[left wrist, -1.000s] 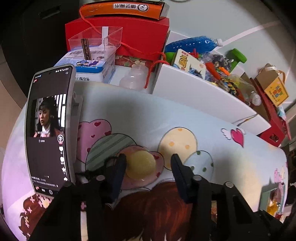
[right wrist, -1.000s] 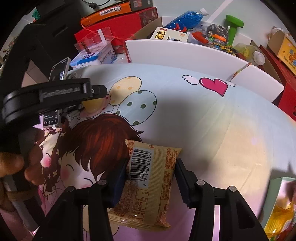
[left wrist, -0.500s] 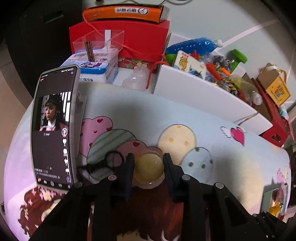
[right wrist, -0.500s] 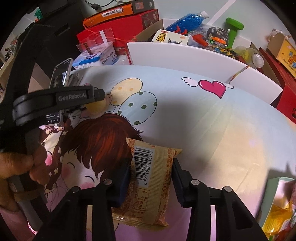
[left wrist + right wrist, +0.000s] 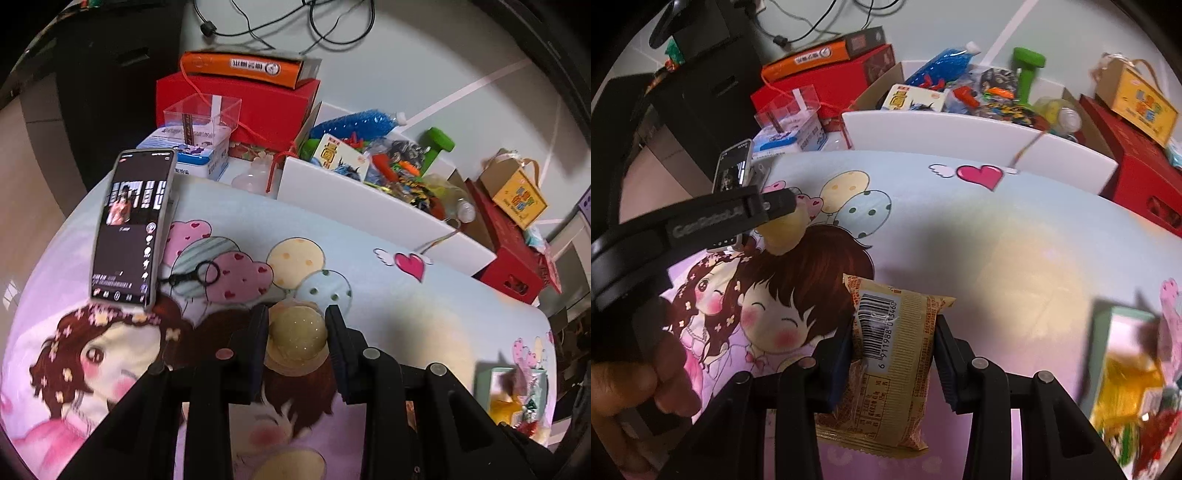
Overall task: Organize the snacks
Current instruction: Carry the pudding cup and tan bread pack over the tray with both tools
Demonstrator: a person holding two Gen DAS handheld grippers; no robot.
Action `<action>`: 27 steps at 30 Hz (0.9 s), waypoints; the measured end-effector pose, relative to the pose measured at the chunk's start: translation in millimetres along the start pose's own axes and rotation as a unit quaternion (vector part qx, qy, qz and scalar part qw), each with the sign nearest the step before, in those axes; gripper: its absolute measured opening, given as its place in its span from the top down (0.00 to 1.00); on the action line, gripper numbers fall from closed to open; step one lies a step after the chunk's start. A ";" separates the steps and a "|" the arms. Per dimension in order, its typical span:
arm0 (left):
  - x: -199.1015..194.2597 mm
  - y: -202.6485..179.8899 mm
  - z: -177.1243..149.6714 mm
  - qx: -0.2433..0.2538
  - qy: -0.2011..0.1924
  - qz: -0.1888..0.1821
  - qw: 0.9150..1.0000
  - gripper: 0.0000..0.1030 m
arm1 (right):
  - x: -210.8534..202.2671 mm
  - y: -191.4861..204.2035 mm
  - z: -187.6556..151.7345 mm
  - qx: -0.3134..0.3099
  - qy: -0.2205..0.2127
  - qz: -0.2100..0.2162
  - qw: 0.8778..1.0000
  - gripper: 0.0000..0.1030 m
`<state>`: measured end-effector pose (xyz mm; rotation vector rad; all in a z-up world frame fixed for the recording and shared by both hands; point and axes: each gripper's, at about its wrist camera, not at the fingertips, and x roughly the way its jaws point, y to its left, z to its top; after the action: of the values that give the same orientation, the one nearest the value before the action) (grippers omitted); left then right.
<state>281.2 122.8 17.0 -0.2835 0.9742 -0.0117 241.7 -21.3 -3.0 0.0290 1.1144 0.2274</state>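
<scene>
A round yellow jelly cup (image 5: pixel 297 338) is clamped between the pads of my left gripper (image 5: pixel 297 332), lifted off the cartoon-print tablecloth (image 5: pixel 388 295). In the right wrist view that same jelly cup (image 5: pixel 783 234) hangs under the left gripper's black arm, which a hand (image 5: pixel 635 376) holds. My right gripper (image 5: pixel 894 347) is shut on a tan snack packet (image 5: pixel 890 354) with a barcode, raised above the cloth. A pale green box (image 5: pixel 1126 373) with wrapped snacks stands at the right edge; the green box (image 5: pixel 513 398) also shows at the right in the left wrist view.
A phone (image 5: pixel 133 225) stands propped at the left with its screen lit. Behind the table are a white bin (image 5: pixel 369 206) full of toys and bottles, red boxes (image 5: pixel 236 103), a clear plastic box (image 5: pixel 201 120) and a yellow carton (image 5: pixel 519 195).
Both grippers closed on their snacks and rose: the left took the jelly cup off the cloth and moved right, the right lifted the tan packet.
</scene>
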 end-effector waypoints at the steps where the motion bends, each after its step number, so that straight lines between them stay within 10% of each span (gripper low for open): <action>1: -4.8 -0.9 -3.0 -0.003 -0.003 -0.002 1.000 0.68 | -3.7 -1.5 -3.1 0.003 -0.002 -0.001 1.000 0.58; 27: -78.9 -61.9 -86.7 0.014 -0.036 -0.015 0.999 0.68 | -82.7 -60.9 -90.4 0.077 -0.061 -0.043 0.994 0.58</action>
<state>173.1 53.9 50.5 -0.2711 0.8976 -0.0422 136.5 -105.2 21.9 0.1294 1.0065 0.0611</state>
